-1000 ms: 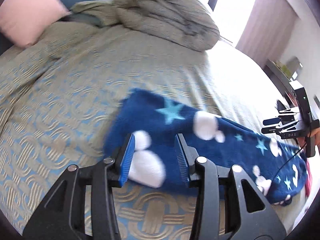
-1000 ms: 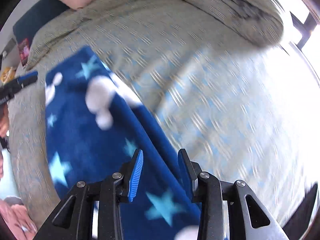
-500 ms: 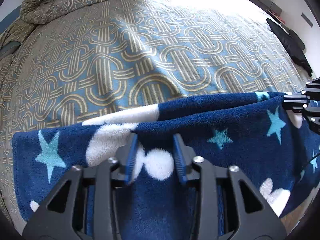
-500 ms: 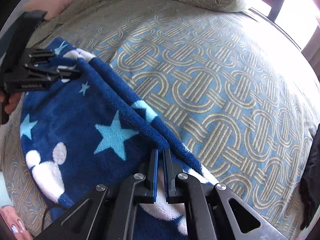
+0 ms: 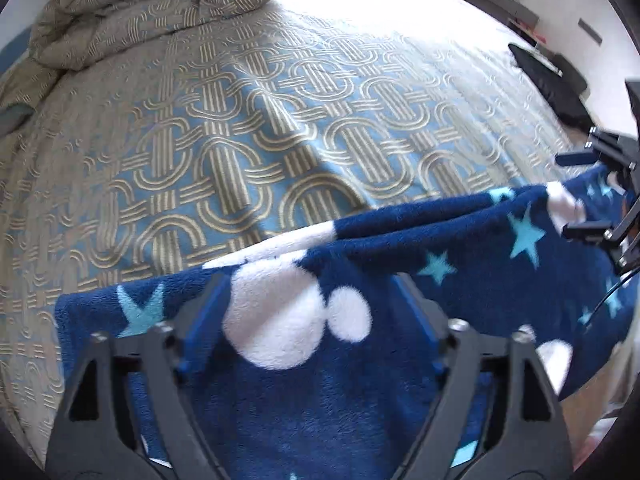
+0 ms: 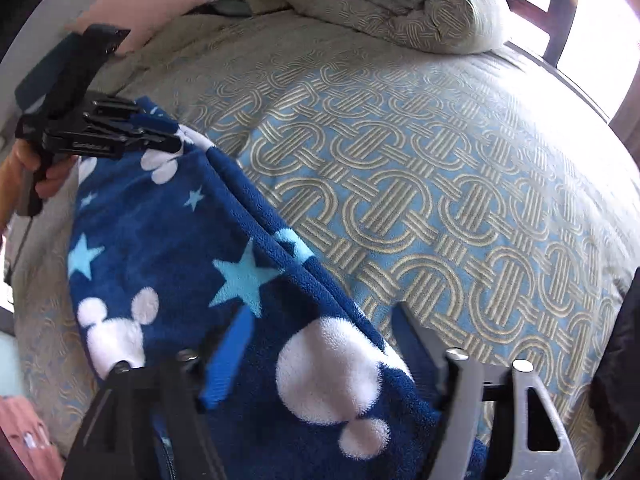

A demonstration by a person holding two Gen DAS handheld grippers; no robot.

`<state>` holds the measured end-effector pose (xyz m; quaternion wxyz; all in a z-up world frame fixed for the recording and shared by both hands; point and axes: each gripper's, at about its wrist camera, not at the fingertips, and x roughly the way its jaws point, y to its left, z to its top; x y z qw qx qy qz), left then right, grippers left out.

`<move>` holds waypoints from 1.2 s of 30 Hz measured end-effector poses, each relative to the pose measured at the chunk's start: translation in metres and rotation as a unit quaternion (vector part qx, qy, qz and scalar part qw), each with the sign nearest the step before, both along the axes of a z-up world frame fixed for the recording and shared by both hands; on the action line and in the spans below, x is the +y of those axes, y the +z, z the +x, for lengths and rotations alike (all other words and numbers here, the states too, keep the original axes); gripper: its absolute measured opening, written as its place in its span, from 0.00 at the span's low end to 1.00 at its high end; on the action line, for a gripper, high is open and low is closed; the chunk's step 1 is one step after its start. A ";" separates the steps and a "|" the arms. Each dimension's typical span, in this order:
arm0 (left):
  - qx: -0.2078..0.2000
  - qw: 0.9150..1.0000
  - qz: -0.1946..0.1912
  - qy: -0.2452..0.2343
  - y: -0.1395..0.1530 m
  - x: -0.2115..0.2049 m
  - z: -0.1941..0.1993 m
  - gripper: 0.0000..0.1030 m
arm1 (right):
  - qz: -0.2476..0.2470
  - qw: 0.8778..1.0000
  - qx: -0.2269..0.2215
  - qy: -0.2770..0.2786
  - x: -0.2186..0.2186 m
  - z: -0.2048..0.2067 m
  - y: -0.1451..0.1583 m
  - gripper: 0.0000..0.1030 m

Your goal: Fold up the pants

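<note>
The pants [image 5: 400, 264] are dark blue fleece with light blue stars and white mouse heads. They lie folded lengthwise along the near edge of the bed. My left gripper [image 5: 308, 312] is open, its jaws spread wide over one end of the pants. My right gripper [image 6: 320, 344] is open too, spread over the other end of the pants [image 6: 192, 248]. The right gripper also shows at the right edge of the left wrist view [image 5: 592, 196]. The left gripper shows at the upper left of the right wrist view [image 6: 160, 132].
The bed cover [image 5: 256, 136] is blue with beige interlocking rings. A bunched duvet [image 6: 392, 4] lies at the head of the bed beside a pink pillow [image 6: 140, 4]. A black item [image 5: 548, 80] lies at the far right edge. A window is behind.
Both grippers have opened wide and let go of the pants' folded edge. The pants have settled on the bed.
</note>
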<state>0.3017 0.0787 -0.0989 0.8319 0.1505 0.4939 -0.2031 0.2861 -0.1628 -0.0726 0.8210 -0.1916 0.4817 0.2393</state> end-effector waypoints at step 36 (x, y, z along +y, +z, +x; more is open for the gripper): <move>0.000 0.971 -0.080 0.223 -0.013 0.143 -0.098 0.52 | 0.082 0.986 0.111 -0.097 -0.053 -0.156 -0.010 0.16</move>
